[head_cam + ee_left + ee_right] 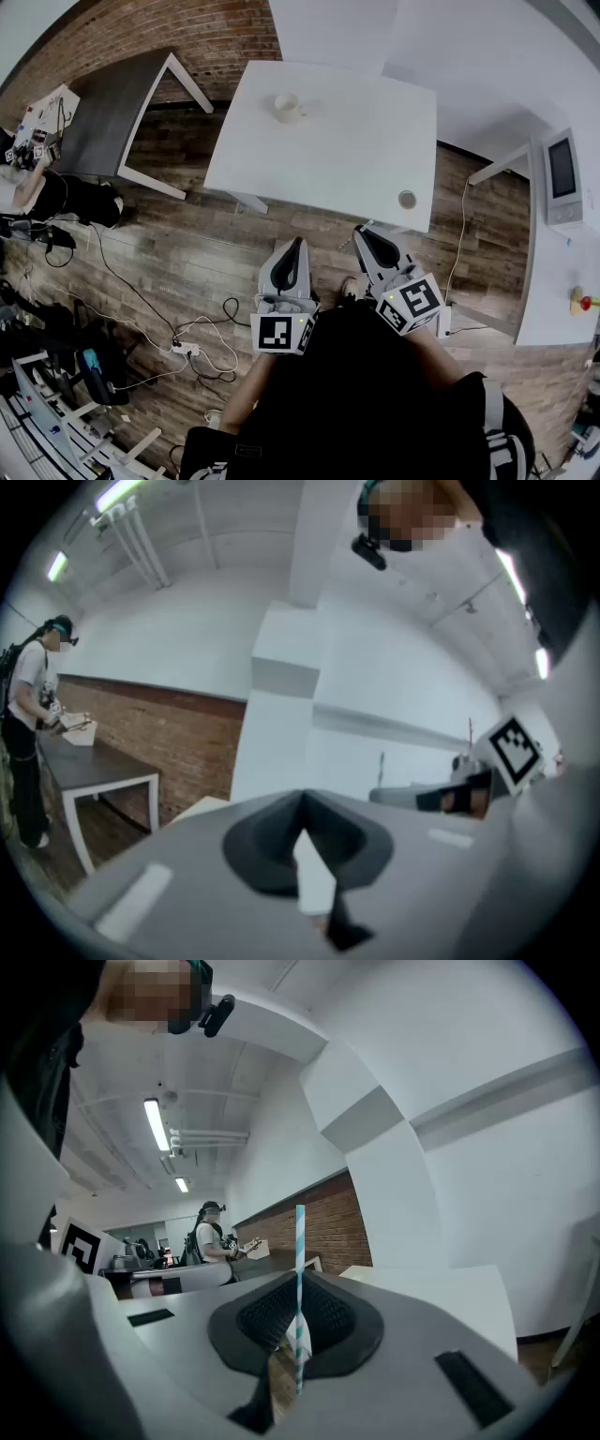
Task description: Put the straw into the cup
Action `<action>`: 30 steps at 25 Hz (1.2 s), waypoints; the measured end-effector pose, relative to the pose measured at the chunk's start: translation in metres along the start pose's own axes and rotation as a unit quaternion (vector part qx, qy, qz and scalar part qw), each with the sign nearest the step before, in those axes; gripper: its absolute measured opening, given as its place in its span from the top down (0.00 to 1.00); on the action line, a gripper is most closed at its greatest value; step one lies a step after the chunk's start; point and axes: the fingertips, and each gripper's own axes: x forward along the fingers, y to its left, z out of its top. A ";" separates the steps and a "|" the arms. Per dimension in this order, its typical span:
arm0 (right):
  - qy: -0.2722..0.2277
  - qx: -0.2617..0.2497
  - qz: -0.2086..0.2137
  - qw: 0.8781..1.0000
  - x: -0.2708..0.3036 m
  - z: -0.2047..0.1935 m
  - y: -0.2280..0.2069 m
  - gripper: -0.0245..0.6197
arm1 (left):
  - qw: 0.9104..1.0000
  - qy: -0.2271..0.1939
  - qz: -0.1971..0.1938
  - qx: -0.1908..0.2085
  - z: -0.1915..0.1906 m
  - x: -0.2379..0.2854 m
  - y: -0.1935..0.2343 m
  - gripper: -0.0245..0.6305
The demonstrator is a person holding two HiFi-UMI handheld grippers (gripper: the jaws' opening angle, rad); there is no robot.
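A white cup (287,108) stands on the far part of the white table (356,155). Both grippers hang over the wooden floor, short of the table's near edge. My right gripper (362,232) is shut on a blue-and-white striped straw (300,1251), which stands upright between the jaws and sticks out past their tips (298,1283). My left gripper (299,244) is shut with nothing in it (302,803). The cup does not show in either gripper view.
A small round grey thing (406,199) lies near the table's front right edge. A grey table (112,103) stands at the far left with a person (28,724) at it. Cables (187,347) trail on the floor. At right, a white counter holds an appliance (562,173).
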 end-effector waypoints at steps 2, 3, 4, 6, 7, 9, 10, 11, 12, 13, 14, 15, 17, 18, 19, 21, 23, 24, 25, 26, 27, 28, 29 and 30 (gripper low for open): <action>0.000 0.000 0.000 1.000 0.004 0.003 0.000 0.94 | 1.000 -0.001 0.000 -0.001 0.001 0.003 0.003 0.96; 0.000 0.000 0.000 1.000 0.006 0.004 0.000 0.94 | 1.000 -0.001 0.000 0.000 0.002 0.004 0.004 0.96; 0.000 -0.001 0.000 1.000 0.007 0.004 0.001 0.94 | 1.000 0.000 0.000 0.000 0.001 0.004 0.005 0.96; -0.001 0.000 -0.001 1.000 0.006 0.004 0.002 0.94 | 1.000 0.001 -0.001 0.001 0.001 0.003 0.005 0.96; -0.002 0.001 -0.001 1.000 0.005 0.004 0.002 0.94 | 1.000 0.000 0.000 0.001 0.000 0.002 0.005 0.96; -0.003 0.004 -0.001 1.000 0.004 0.004 0.002 0.94 | 1.000 -0.002 0.001 0.001 0.000 0.001 0.005 0.96; -0.004 0.004 -0.001 1.000 0.004 0.004 0.002 0.94 | 1.000 -0.002 0.002 0.001 0.000 0.001 0.005 0.96; -0.004 0.004 -0.001 1.000 0.003 0.003 0.002 0.94 | 1.000 -0.001 0.003 0.001 0.000 0.000 0.004 0.96; -0.004 0.004 -0.001 1.000 0.001 0.003 0.001 0.94 | 1.000 0.000 0.004 0.000 -0.001 0.000 0.003 0.96; -0.004 0.005 0.000 1.000 0.000 0.004 0.001 0.94 | 1.000 0.001 0.006 -0.001 -0.001 0.000 0.002 0.96; -0.006 0.006 0.000 1.000 -0.002 0.005 0.000 0.94 | 1.000 0.002 0.007 -0.001 -0.002 0.000 0.001 0.96; -0.008 0.007 0.000 1.000 -0.003 0.006 -0.001 0.94 | 1.000 0.002 0.008 -0.001 -0.001 0.000 0.001 0.96; -0.010 0.007 0.002 1.000 -0.005 0.008 -0.002 0.94 | 1.000 0.000 0.012 -0.001 0.000 0.001 0.000 0.96; -0.010 0.007 0.005 1.000 -0.006 0.008 -0.003 0.94 | 1.000 -0.002 0.015 -0.001 0.000 0.001 -0.001 0.96; -0.009 0.007 0.008 1.000 -0.008 0.008 -0.005 0.94 | 1.000 -0.003 0.018 -0.001 -0.001 0.001 -0.003 0.96; -0.007 0.008 0.015 1.000 -0.012 0.007 -0.009 0.94 | 1.000 -0.003 0.026 0.000 -0.002 0.002 -0.008 0.96; -0.004 0.008 0.021 1.000 -0.015 0.007 -0.015 0.94 | 1.000 -0.001 0.031 -0.001 -0.003 0.003 -0.014 0.96; -0.004 0.008 0.024 1.000 -0.015 0.007 -0.018 0.94 | 0.999 0.000 0.032 -0.002 -0.003 0.004 -0.017 0.96; -0.004 0.008 0.027 1.000 -0.015 0.008 -0.022 0.94 | 0.999 0.002 0.032 -0.003 -0.004 0.006 -0.021 0.96; -0.004 0.008 0.031 0.999 -0.014 0.009 -0.026 0.94 | 0.999 0.003 0.032 -0.005 -0.003 0.008 -0.024 0.96; -0.005 0.009 0.035 0.999 -0.012 0.010 -0.030 0.94 | 0.999 0.004 0.035 -0.005 -0.003 0.010 -0.027 0.96; -0.005 0.009 0.040 0.999 -0.010 0.011 -0.034 0.94 | 0.999 0.004 0.040 -0.006 -0.002 0.012 -0.028 0.96; -0.006 0.009 0.046 0.999 -0.007 0.012 -0.036 0.94 | 0.999 0.004 0.045 -0.005 -0.002 0.014 -0.029 0.96; -0.006 0.008 0.051 0.999 -0.003 0.014 -0.038 0.94 | 0.999 0.003 0.050 -0.005 -0.001 0.016 -0.029 0.96</action>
